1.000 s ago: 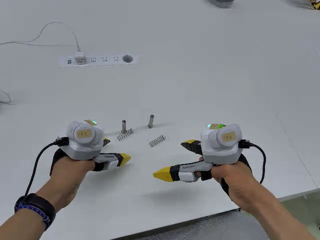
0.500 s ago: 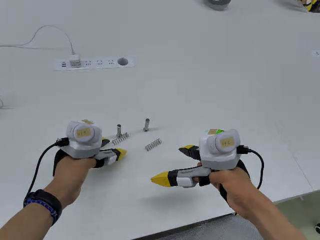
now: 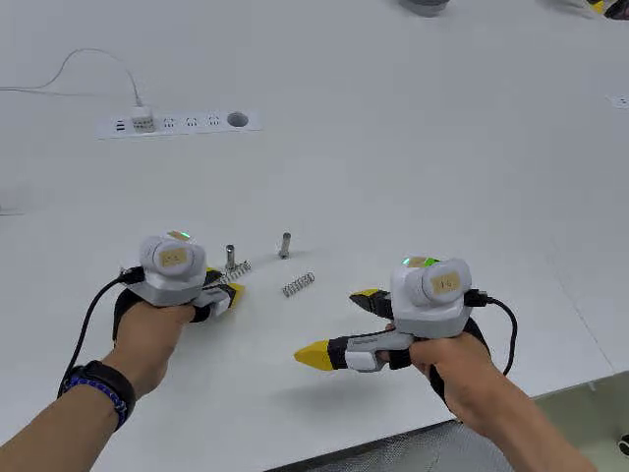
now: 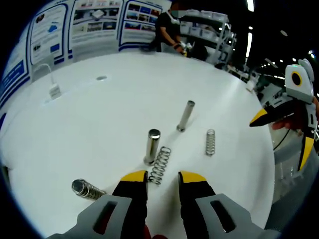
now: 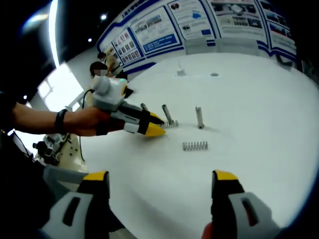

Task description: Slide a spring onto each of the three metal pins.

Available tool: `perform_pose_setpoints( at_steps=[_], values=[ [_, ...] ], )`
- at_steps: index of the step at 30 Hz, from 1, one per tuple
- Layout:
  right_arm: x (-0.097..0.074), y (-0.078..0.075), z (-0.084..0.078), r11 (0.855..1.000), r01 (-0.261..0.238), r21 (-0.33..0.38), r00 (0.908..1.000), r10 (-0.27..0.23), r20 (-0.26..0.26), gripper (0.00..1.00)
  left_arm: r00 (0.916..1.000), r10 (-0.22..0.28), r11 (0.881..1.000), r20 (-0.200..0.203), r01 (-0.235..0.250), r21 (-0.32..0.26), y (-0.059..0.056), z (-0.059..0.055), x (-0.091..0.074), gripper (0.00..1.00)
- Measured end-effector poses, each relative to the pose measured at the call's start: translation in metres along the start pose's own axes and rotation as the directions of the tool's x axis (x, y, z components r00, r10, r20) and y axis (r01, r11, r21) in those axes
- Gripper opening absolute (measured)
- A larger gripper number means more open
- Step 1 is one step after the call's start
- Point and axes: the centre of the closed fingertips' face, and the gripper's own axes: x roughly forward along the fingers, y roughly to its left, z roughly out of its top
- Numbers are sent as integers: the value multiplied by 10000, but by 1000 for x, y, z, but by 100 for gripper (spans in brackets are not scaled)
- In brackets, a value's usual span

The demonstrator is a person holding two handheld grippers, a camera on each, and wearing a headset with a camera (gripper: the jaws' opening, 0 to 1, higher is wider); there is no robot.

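Left yellow-tipped gripper [image 4: 162,178], jaws slightly parted, empty, just short of coiled steel spring [image 4: 160,164] lying beside upright cylindrical metal pin [image 4: 151,146]; right gripper [image 5: 162,181] spread wide, well apart from that pin.

Spring-wrapped pin [image 4: 84,188] partly behind the left tongs [image 4: 162,175]; power strip cable [image 3: 90,50] cut off at head view's left edge.

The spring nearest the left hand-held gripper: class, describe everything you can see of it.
The spring is a short, slim coil of silvery wire, with evenly spaced turns. It lies on its side on the white table, not on any pin. Its far end reaches near the foot of an upright metal pin; whether they touch is unclear. Its near end lies between the open yellow tips of the left hand-held gripper, unclamped.
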Motion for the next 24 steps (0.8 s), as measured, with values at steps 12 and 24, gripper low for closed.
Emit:
perform_pose_setpoints(
  at_steps=[12, 24],
  values=[
    [0, 2, -1, 10000, -61, 1, 10000, 61, 5, 86, 9989, 466, 9973, -106, -459, 566, 4, -3, 0, 11],
    [-3, 6, -6, 10000, -42, 62, 10000, 42, 65, 85, 9993, 217, 9995, -303, -209, 246, -8, -21, -11, 11]
  ],
)
